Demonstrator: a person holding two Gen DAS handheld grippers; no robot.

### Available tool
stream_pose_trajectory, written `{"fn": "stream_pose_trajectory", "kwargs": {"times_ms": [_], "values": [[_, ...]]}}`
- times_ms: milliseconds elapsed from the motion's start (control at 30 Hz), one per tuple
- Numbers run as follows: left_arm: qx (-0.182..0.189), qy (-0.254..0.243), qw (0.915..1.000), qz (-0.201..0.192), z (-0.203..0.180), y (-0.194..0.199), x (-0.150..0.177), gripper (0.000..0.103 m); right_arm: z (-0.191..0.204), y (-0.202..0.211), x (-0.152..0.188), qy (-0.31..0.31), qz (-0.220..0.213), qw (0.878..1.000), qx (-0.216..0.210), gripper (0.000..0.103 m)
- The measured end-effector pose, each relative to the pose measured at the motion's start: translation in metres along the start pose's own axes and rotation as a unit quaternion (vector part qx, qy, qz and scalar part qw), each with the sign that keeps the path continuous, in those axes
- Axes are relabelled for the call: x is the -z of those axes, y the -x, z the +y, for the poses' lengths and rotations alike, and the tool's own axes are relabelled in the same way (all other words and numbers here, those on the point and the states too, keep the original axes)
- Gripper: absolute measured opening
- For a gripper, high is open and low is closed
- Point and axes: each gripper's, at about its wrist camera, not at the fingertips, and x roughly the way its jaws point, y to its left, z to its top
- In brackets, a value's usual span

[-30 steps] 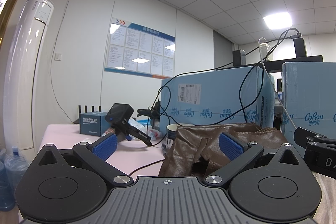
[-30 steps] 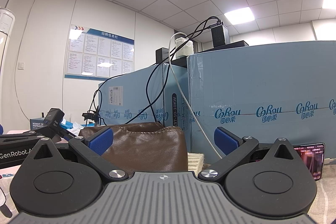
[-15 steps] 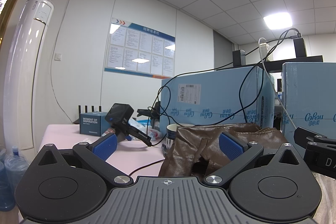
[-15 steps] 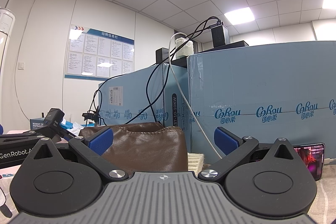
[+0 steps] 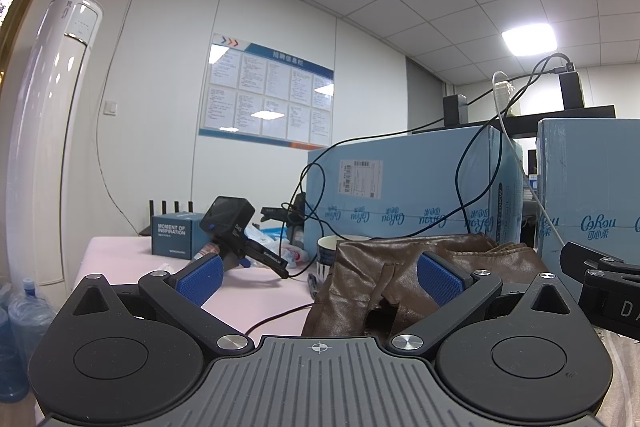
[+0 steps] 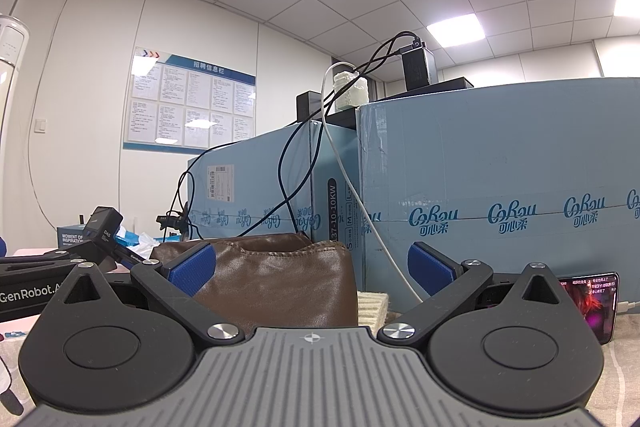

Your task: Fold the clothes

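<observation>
A brown leather garment (image 5: 376, 279) lies bunched on the table, just ahead of both grippers; it also shows in the right wrist view (image 6: 276, 279). My left gripper (image 5: 318, 277) is open and empty, its blue pads (image 5: 200, 277) spread wide, the garment in front of its right finger. My right gripper (image 6: 310, 267) is open and empty, the garment's folded edge behind its left finger. The right gripper's body (image 5: 604, 291) shows at the right edge of the left wrist view, and the left gripper's body (image 6: 36, 283) at the left of the right wrist view.
Large blue cardboard boxes (image 5: 412, 195) (image 6: 500, 203) stand behind the garment with cables over them. A camera on a handle (image 5: 236, 231), a small blue box (image 5: 176, 235) and a mug (image 5: 328, 251) sit on the pink table. A lit phone (image 6: 592, 303) leans at the right.
</observation>
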Motion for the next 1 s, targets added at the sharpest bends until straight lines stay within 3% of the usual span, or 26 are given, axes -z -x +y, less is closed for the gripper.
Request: {"fn": "stream_pose_trajectory", "kwargs": {"times_ms": [633,1000], "values": [[0.001,0.002,1.0000,-0.002,0.000,0.001,0.000,0.103,0.001,0.003,0.000,0.005,-0.011,1.000,0.003,0.103],[-0.009,0.002,0.9997,-0.024,0.002,0.011,0.000,0.103,0.008,0.013,0.001,0.029,-0.043,0.998,0.041,0.103]]}}
